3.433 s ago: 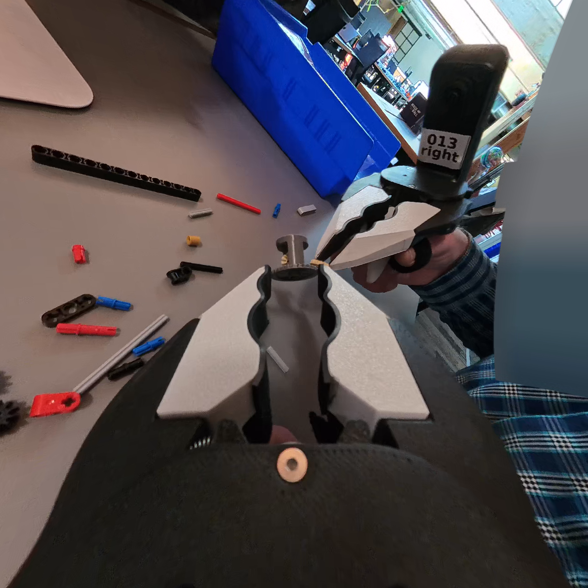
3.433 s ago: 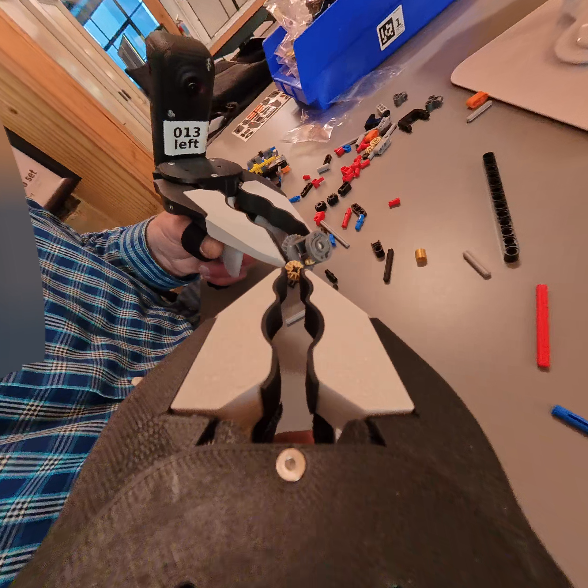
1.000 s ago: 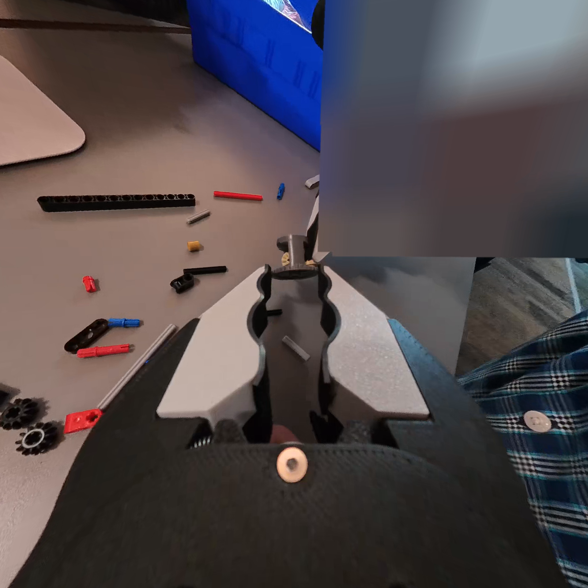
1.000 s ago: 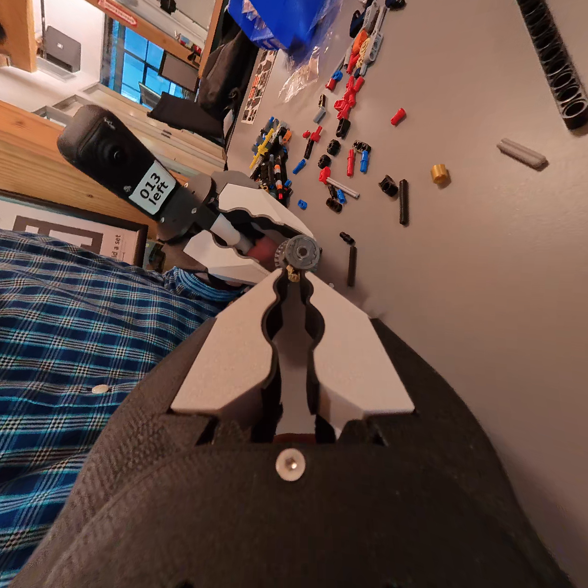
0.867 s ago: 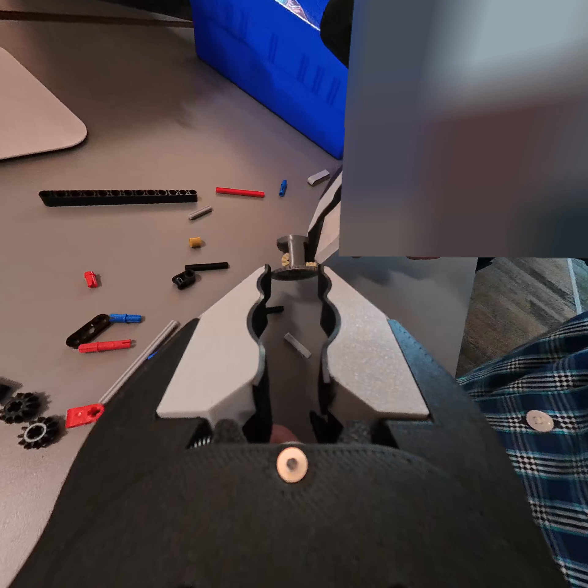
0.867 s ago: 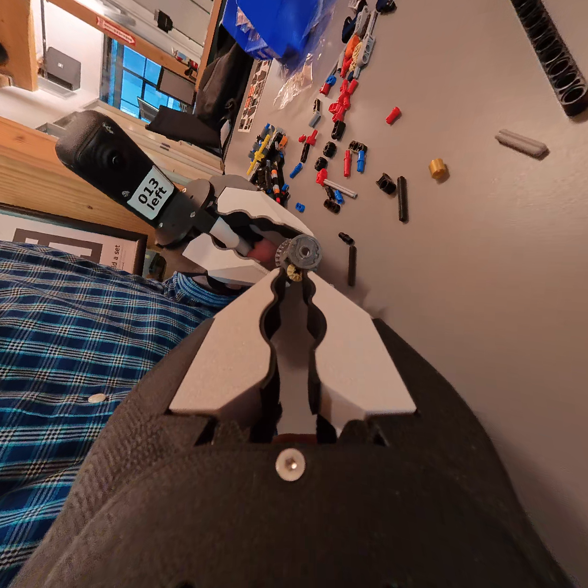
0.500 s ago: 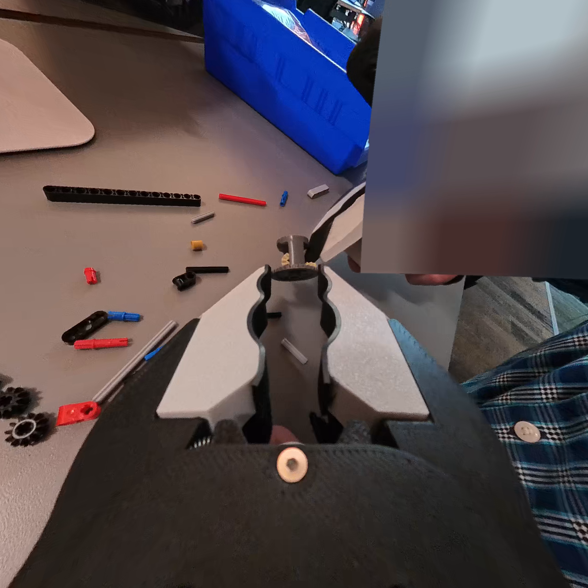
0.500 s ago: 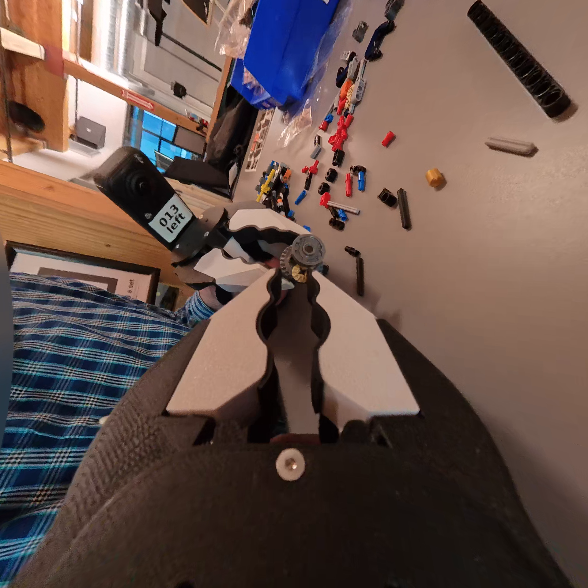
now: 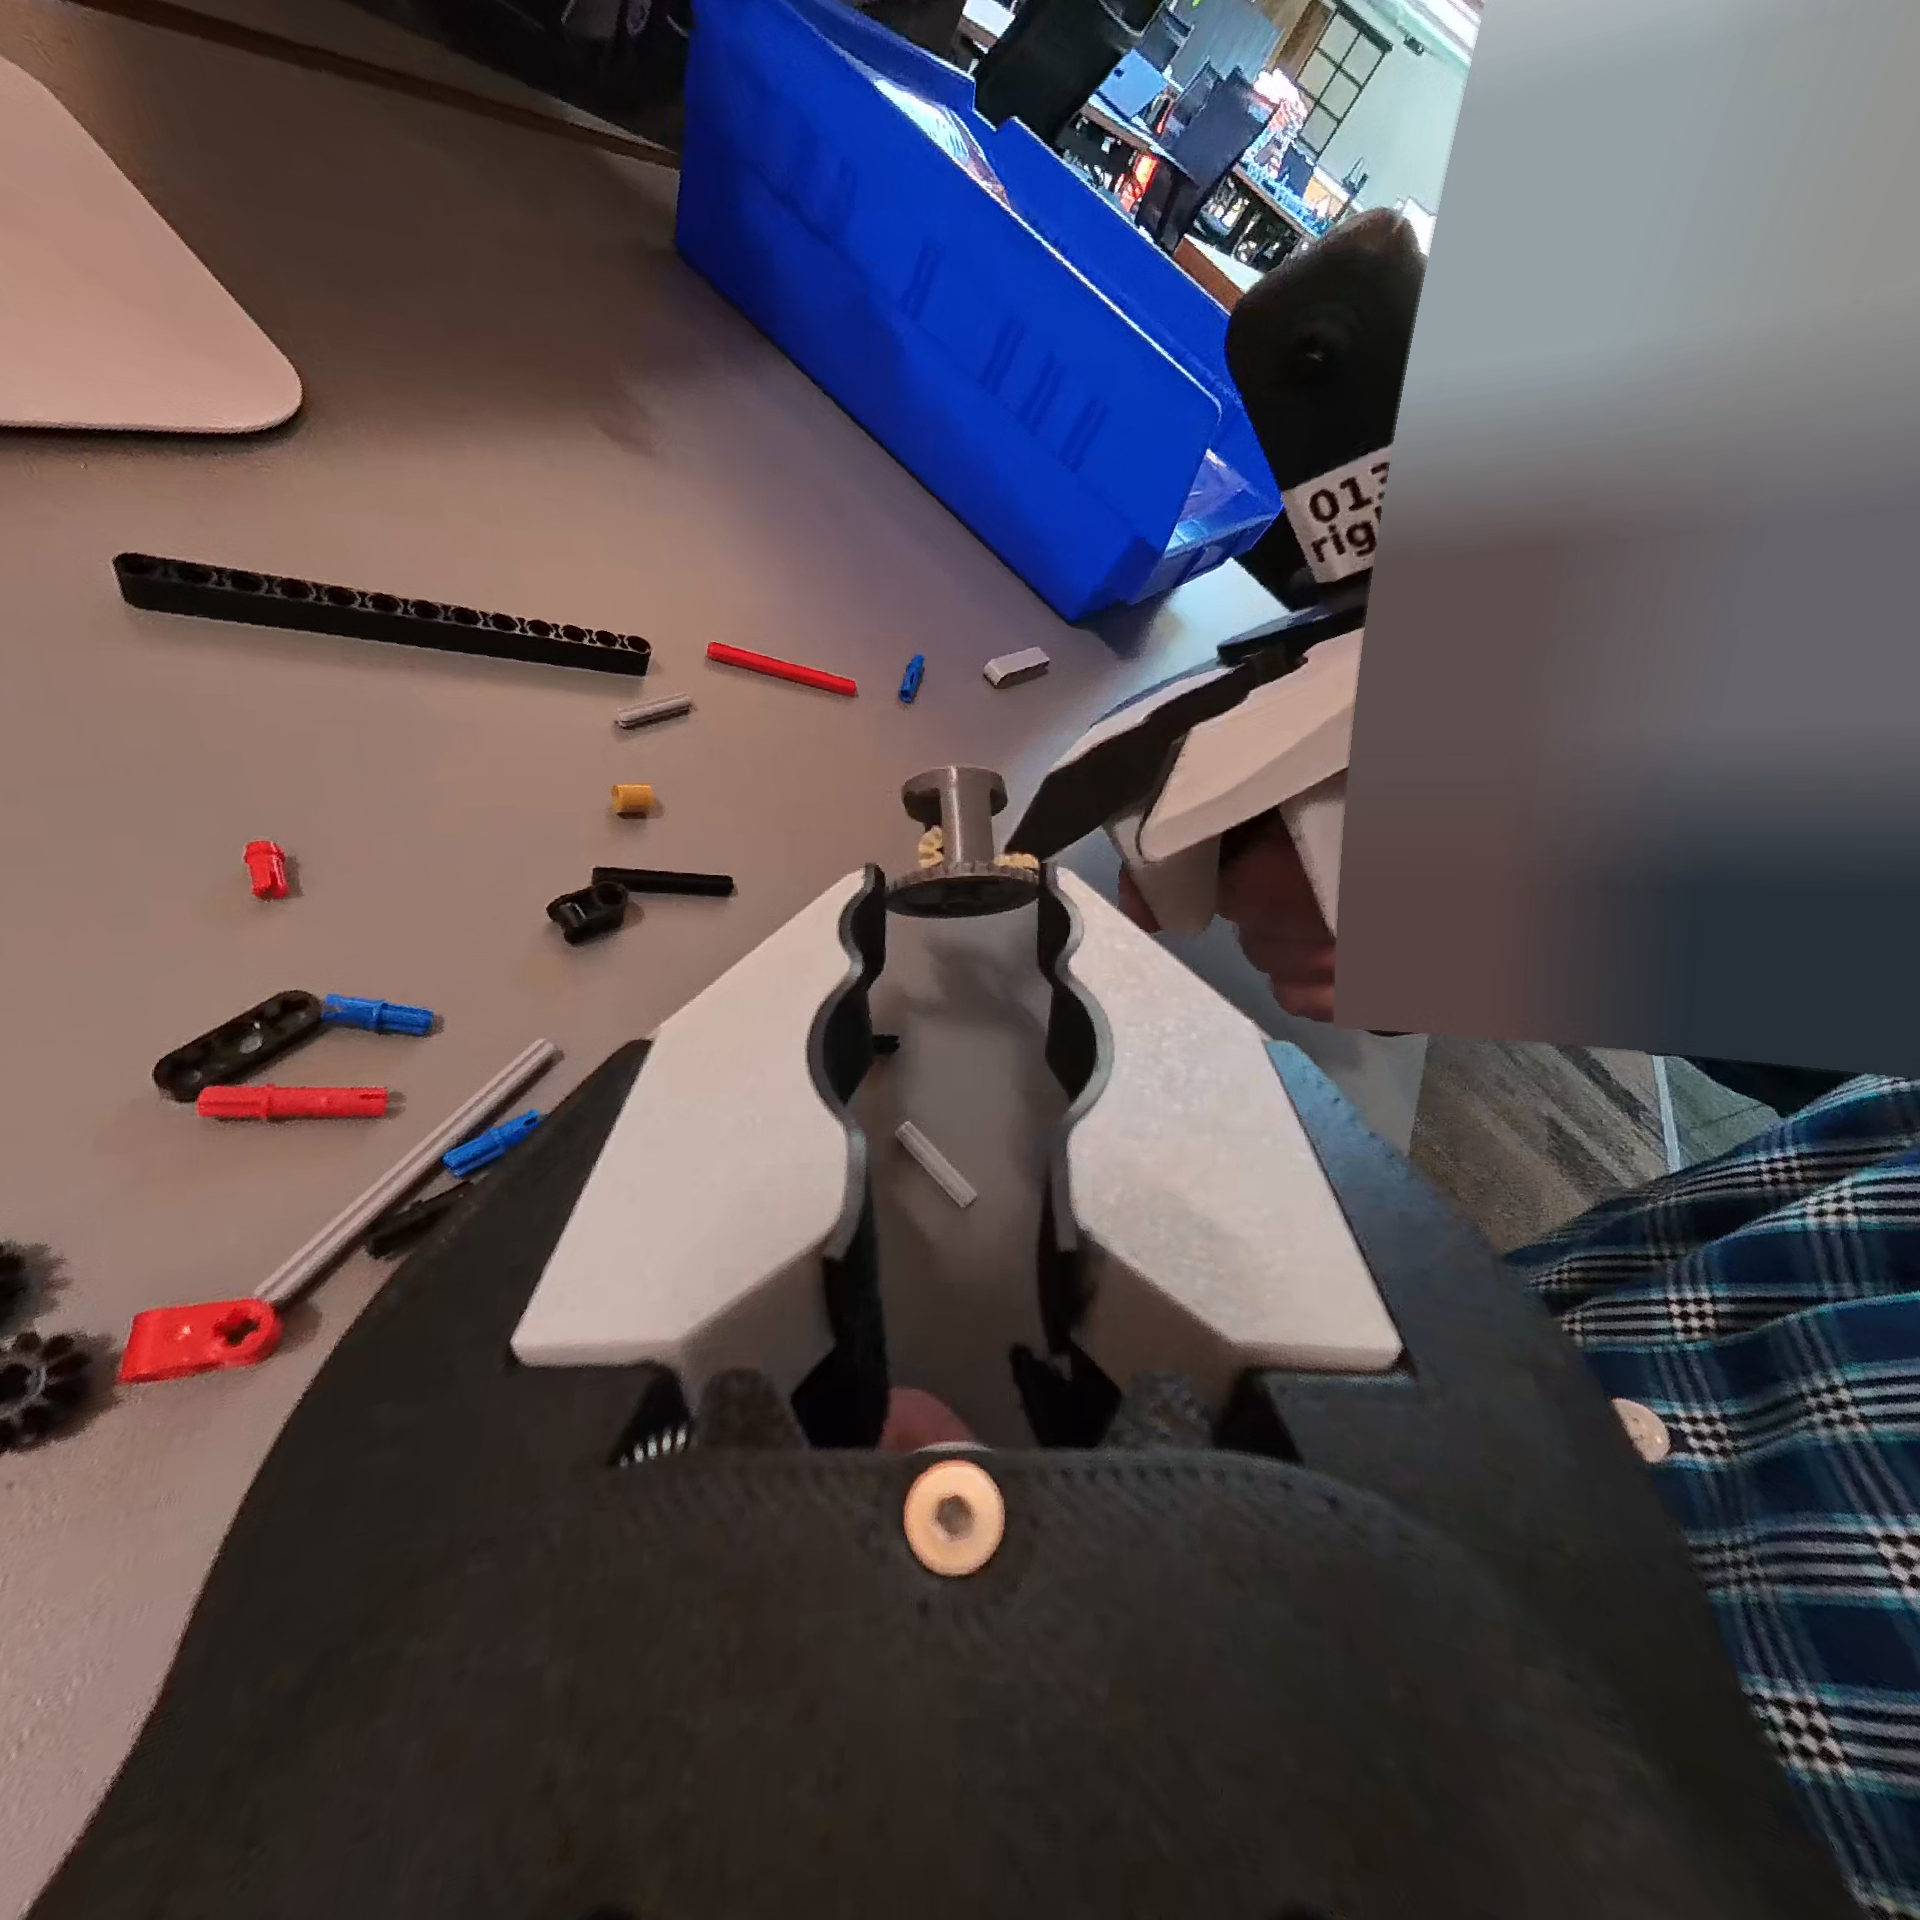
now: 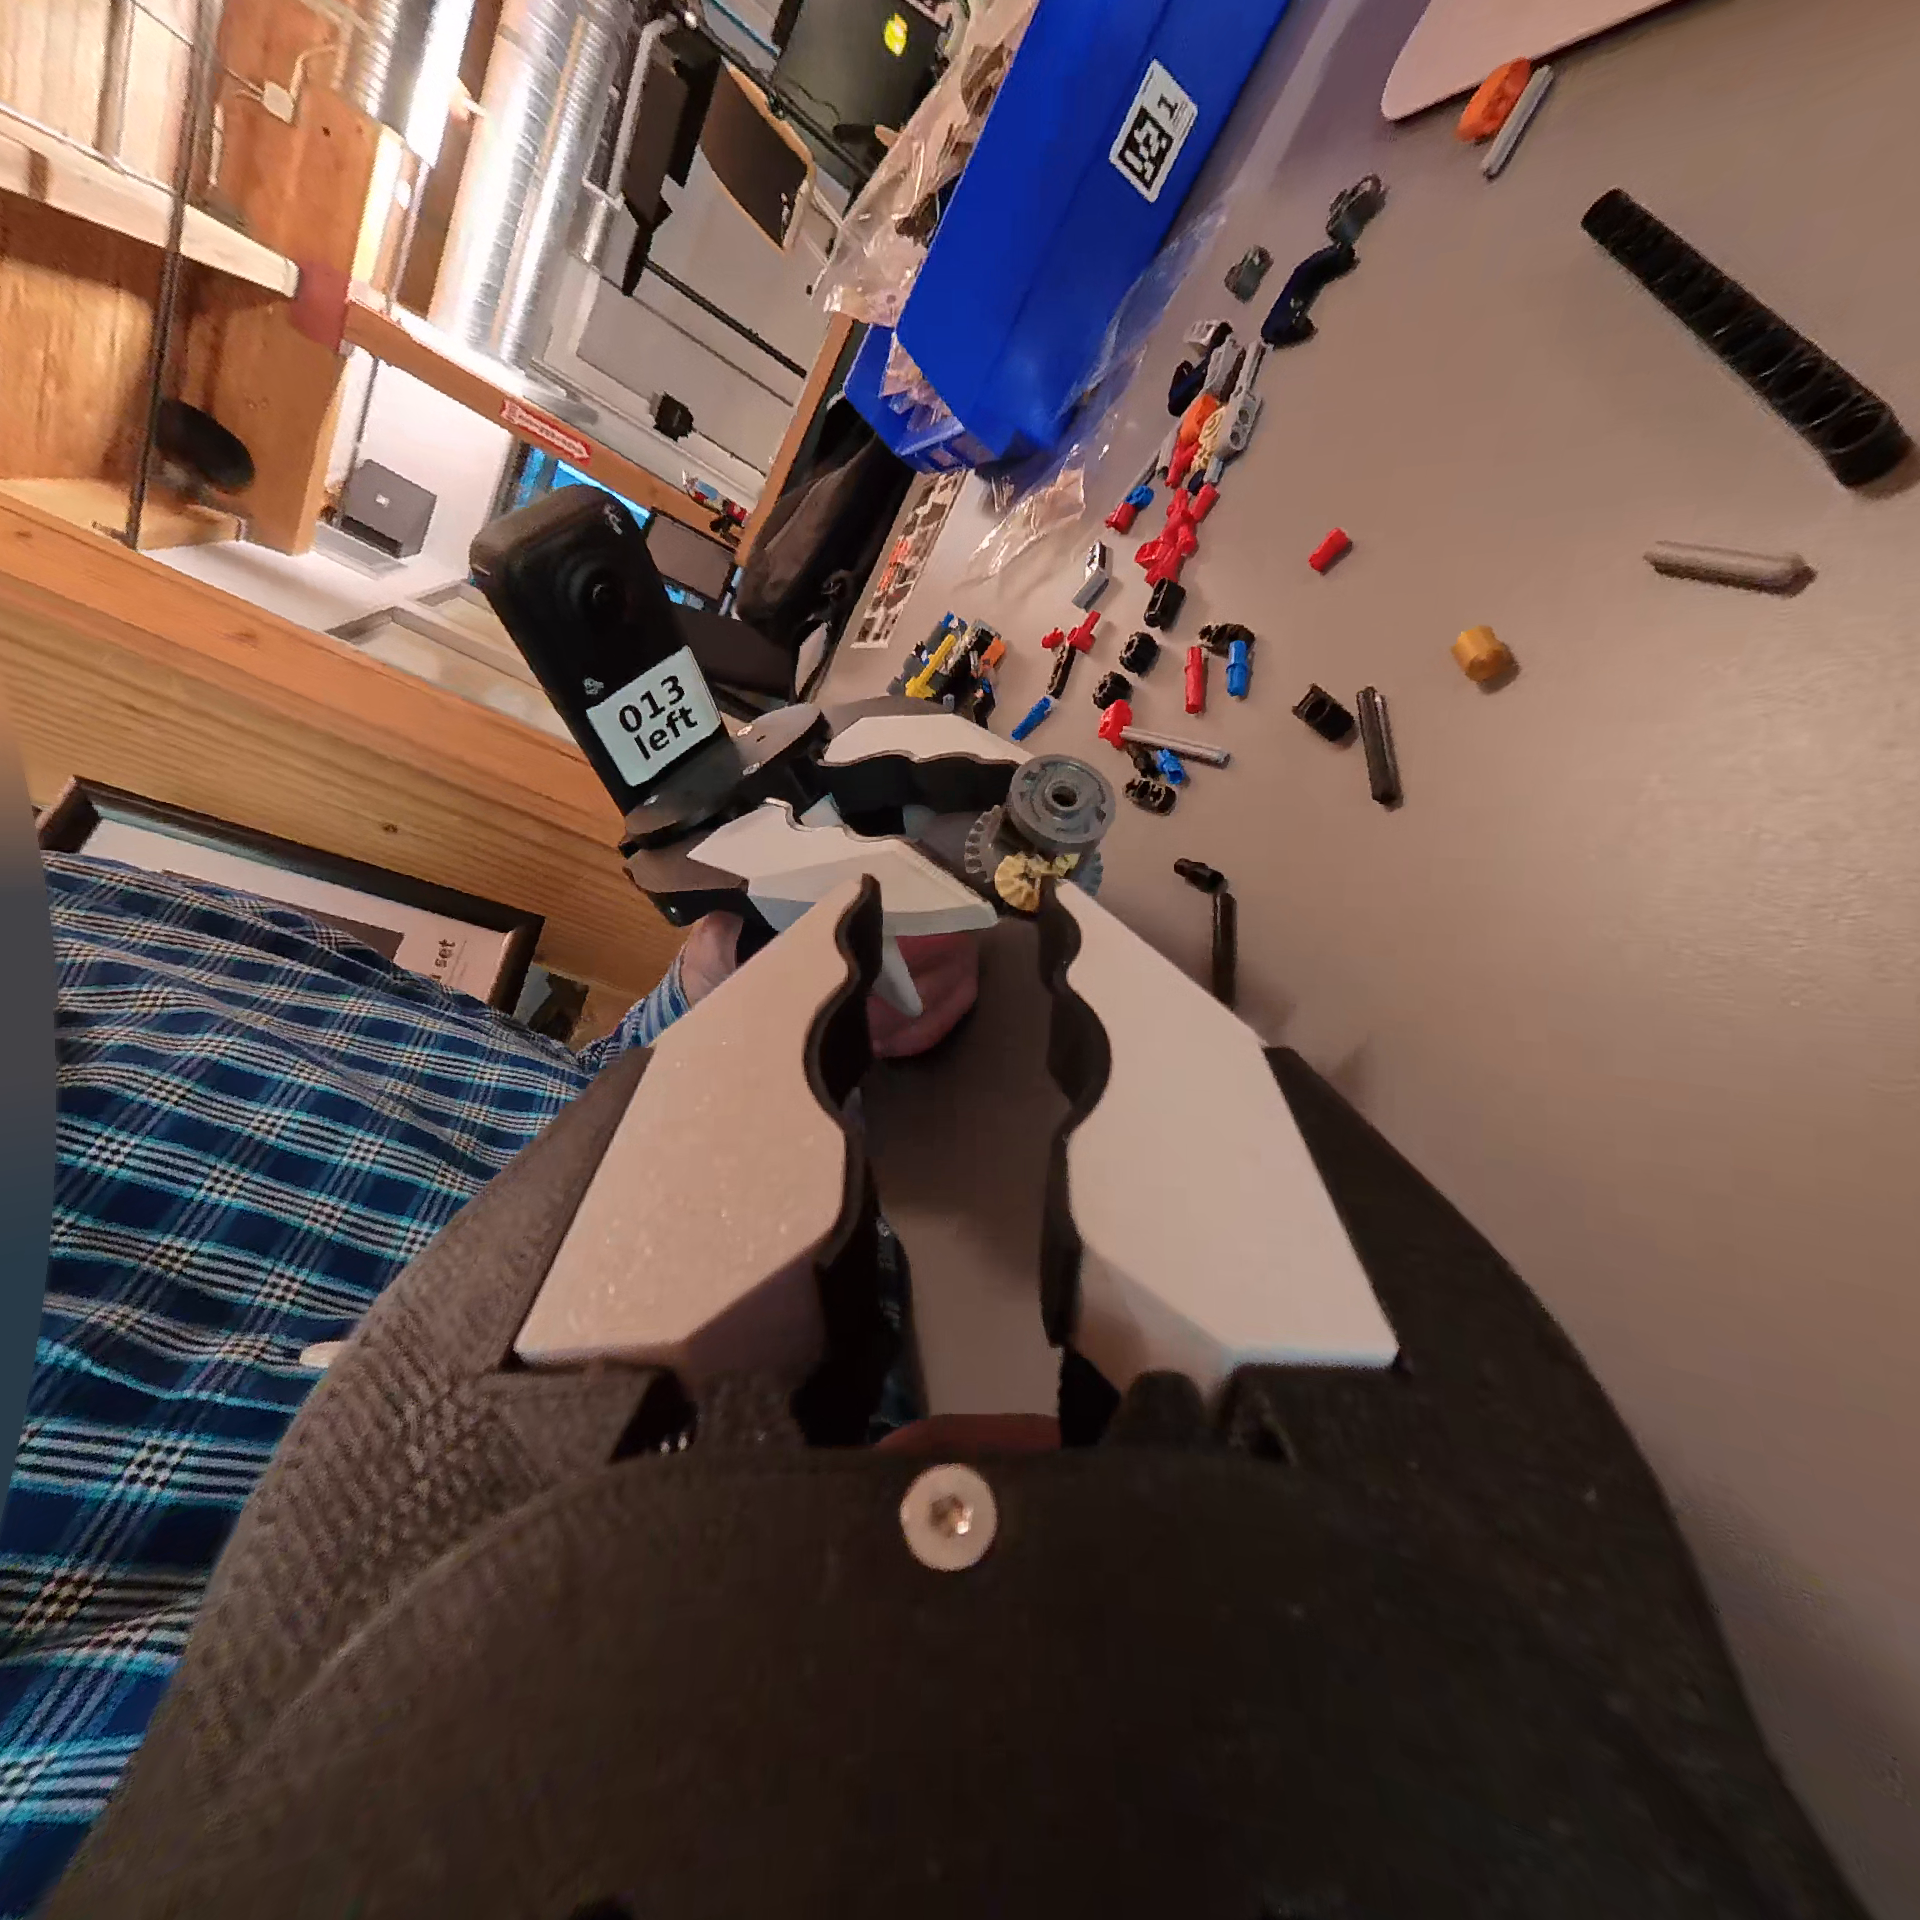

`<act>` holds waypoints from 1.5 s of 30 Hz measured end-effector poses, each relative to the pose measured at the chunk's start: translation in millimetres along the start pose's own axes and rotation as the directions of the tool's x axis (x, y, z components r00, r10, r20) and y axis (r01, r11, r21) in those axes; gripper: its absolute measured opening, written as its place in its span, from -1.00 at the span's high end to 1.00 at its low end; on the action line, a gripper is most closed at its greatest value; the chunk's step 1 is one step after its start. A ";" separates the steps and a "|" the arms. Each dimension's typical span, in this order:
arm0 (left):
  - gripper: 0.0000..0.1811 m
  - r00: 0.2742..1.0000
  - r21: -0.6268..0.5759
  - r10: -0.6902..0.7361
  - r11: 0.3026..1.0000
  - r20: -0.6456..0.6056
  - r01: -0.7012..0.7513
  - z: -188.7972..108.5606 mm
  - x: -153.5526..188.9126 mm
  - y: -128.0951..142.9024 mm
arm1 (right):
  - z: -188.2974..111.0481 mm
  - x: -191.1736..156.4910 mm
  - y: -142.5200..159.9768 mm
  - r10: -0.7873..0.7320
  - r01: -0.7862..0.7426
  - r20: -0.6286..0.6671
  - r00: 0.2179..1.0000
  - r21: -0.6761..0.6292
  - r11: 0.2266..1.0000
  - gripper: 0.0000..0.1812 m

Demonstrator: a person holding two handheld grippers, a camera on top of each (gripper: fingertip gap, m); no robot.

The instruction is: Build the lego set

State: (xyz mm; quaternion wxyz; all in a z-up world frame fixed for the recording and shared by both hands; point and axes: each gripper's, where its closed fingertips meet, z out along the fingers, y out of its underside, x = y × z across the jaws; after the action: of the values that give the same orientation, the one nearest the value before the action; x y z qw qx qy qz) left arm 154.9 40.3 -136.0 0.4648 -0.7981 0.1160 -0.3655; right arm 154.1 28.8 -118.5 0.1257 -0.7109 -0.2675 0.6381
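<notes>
The left gripper (image 9: pixel 961 894) fingers pinch a grey geared spool (image 9: pixel 954 831); the right gripper (image 10: pixel 961 914) fingers stand apart beside its tan gear (image 10: pixel 1023 876). Most parts lie loose on the bench (image 9: pixel 468 416), so the build looks barely begun.

Each handheld gripper has two pale grey wedge-shaped fingers (image 9: pixel 727 1122) with wavy black inner edges, set in a textured black body (image 9: pixel 935 1714) with one round screw (image 9: pixel 953 1518) at its centre. A black camera stalk (image 10: pixel 592 623) with a white sticker (printed) tops the left gripper (image 10: pixel 1023 831); the person wears a blue, white and teal plaid sleeve (image 10: pixel 260 1091)
</notes>
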 end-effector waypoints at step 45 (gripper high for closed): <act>0.70 0.998 0.023 -0.057 0.998 -0.028 0.058 -0.7 -0.8 -2.9 | -0.8 -9.6 -2.7 -0.038 0.036 0.044 0.998 0.050 0.998 0.55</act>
State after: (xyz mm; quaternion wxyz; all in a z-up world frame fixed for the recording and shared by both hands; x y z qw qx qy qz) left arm 153.4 41.8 -133.8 0.4618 -0.7906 0.0950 -0.3907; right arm 153.8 26.0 -108.9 0.1488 -0.6881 -0.2678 0.6577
